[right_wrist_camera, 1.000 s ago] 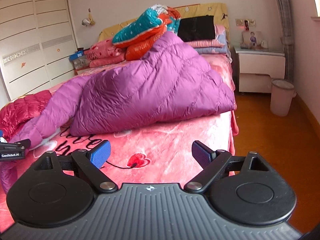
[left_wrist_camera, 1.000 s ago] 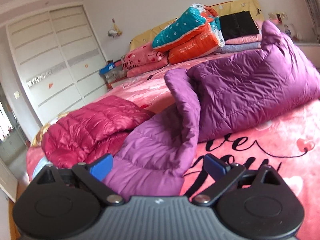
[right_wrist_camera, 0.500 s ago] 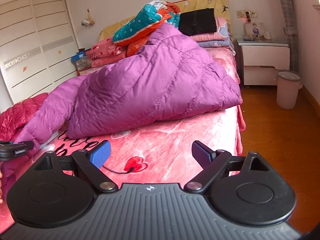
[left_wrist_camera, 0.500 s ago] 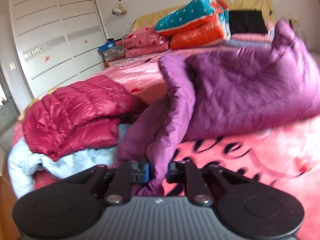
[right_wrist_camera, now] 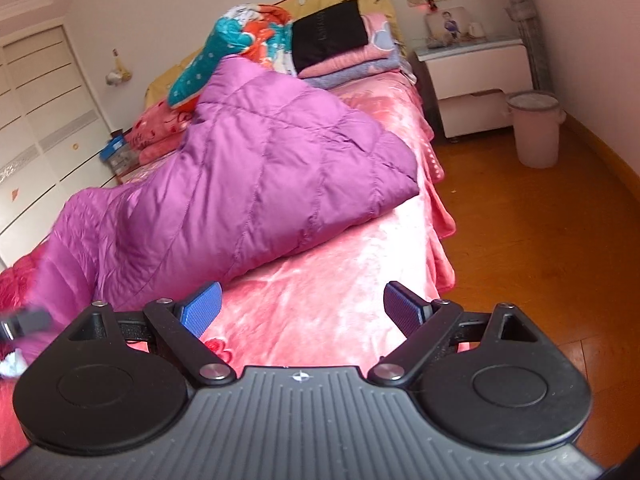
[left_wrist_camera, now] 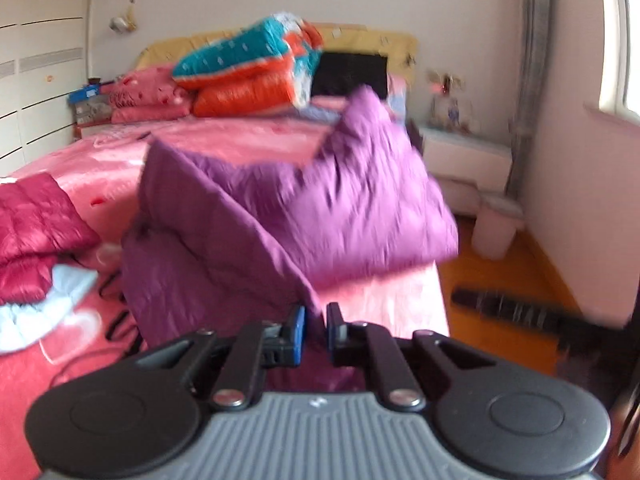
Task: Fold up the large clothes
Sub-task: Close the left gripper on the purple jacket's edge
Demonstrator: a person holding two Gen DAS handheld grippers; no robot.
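Left wrist view: the left gripper [left_wrist_camera: 316, 330] has its jaws pinched nearly together on a fold of the purple down jacket [left_wrist_camera: 288, 216], whose fabric rises from between the blue pads and spreads back across the pink bed [left_wrist_camera: 224, 140]. A crimson quilted jacket [left_wrist_camera: 32, 220] lies at the left on a pale blue garment [left_wrist_camera: 40, 304]. Folded bedding in teal and orange [left_wrist_camera: 248, 64] is stacked by the headboard, and a pale bin [left_wrist_camera: 496, 228] stands on the wooden floor beside the bed. This view is blurred.

Right wrist view: the right gripper [right_wrist_camera: 308, 310] hangs over the bed's near corner, jaws spread wide with only the pink cover [right_wrist_camera: 320, 292] between them. The purple down jacket [right_wrist_camera: 248, 168] lies heaped diagonally just ahead, apart from the pads. A white nightstand [right_wrist_camera: 476, 72] stands at the bed's far side.
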